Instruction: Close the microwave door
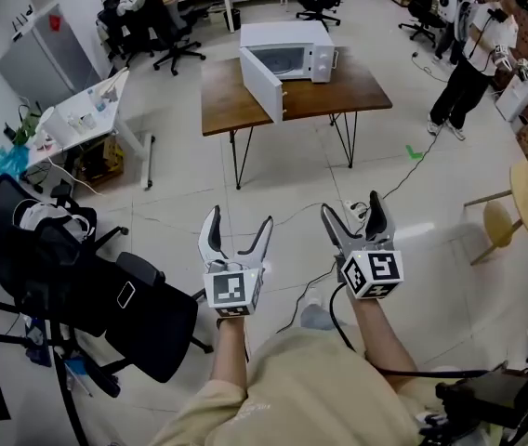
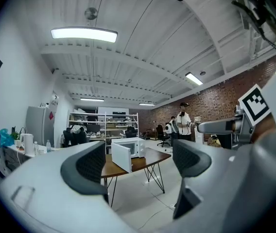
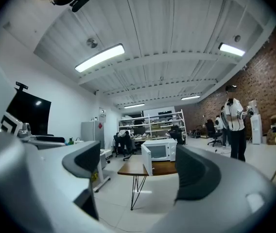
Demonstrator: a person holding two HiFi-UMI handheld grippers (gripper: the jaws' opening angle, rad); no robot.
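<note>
While both grippers are held low, close to the person's body, the pale tiled floor (image 1: 273, 189) takes up most of the head view; far across it stands a brown wooden table with thin black metal legs (image 1: 343, 91); a black padded office chair on wheels (image 1: 87, 295) sits near the person on the left, off to the side of the way to the table; a white desk with small things on it (image 1: 83, 114) and a tall grey metal cabinet (image 1: 46, 59) are further back on the left; a person in a white top and black trousers (image 1: 473, 59) stands well off to the right of the table; a round pale wooden stool (image 1: 498, 223) is near the right edge; the white box-shaped microwave (image 1: 287, 35) sits on the far half of the table; its flat white door (image 1: 260, 84) is swung wide open and sticks out toward the table's front edge; the left gripper (image 1: 239, 221) has its two jaws spread apart and holds nothing, and in the left gripper view the far microwave shows in the gap; the right gripper (image 1: 351, 207) is spread wide too and holds nothing; both are well apart from the microwave; a thin dark cable (image 1: 394, 189) runs over the floor between the grippers and the table; a small green mark (image 1: 416, 152) lies on the tiles near the table's right legs.
</note>
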